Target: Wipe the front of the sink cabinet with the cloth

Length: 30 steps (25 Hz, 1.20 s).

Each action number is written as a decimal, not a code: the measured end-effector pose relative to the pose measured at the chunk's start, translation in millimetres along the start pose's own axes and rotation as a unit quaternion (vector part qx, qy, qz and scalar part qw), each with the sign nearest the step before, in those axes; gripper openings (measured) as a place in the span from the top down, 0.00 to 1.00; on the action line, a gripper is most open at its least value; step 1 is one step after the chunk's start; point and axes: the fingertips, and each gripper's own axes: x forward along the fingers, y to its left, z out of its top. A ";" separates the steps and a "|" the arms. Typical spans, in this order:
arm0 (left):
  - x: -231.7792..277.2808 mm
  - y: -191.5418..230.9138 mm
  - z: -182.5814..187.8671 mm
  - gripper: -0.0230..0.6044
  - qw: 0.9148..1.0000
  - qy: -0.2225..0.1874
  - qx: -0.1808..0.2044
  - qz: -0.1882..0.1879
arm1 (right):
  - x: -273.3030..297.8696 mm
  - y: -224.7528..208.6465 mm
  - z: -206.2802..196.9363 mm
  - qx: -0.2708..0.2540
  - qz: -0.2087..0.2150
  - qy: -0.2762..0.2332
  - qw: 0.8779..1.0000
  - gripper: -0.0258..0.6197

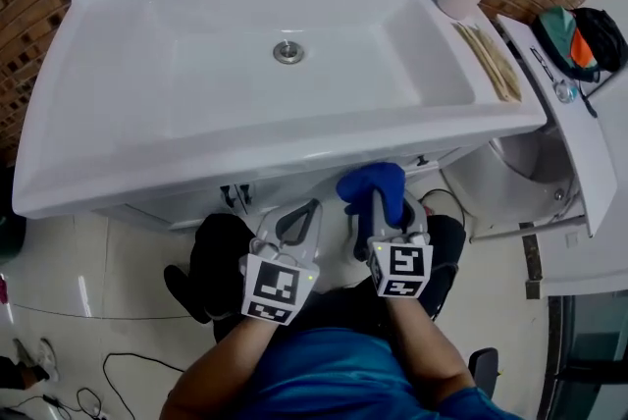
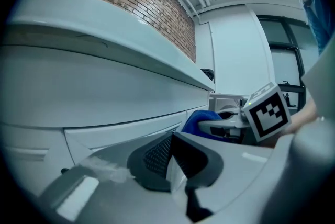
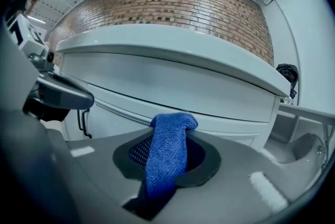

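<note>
Your right gripper (image 1: pixel 385 210), at lower centre of the head view, has its jaws clamped on the blue cloth (image 3: pixel 168 150). The cloth is close to the cabinet front (image 3: pixel 172 93) under the sink (image 1: pixel 118 129). Your left gripper (image 1: pixel 306 212) has its jaws together, with nothing between them.

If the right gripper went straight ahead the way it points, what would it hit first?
Likely the white cabinet front below the sink; the blue cloth the right gripper holds would touch first. Depth is unclear.
</note>
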 end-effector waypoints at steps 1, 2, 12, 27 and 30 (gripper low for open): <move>2.8 -1.6 -0.5 0.96 1.000 0.001 0.000 -0.002 | 2.7 -8.2 -4.8 0.000 -0.009 0.005 1.000 0.83; 5.0 -3.0 -1.1 0.96 1.000 0.002 0.001 -0.004 | 6.2 -15.1 -9.4 -0.001 -0.016 0.011 1.000 0.83; 10.0 2.1 -2.9 0.96 1.000 0.003 -0.005 0.004 | 46.7 -8.6 -23.8 -0.009 -0.008 0.033 0.999 0.83; -47.4 62.3 -8.9 0.96 0.996 -0.006 -0.022 0.088 | 45.7 143.4 3.8 -0.040 0.154 0.007 0.987 0.83; -63.9 74.3 -11.1 0.96 0.994 -0.009 -0.024 0.107 | 41.9 170.3 13.0 -0.046 0.180 -0.002 0.983 0.83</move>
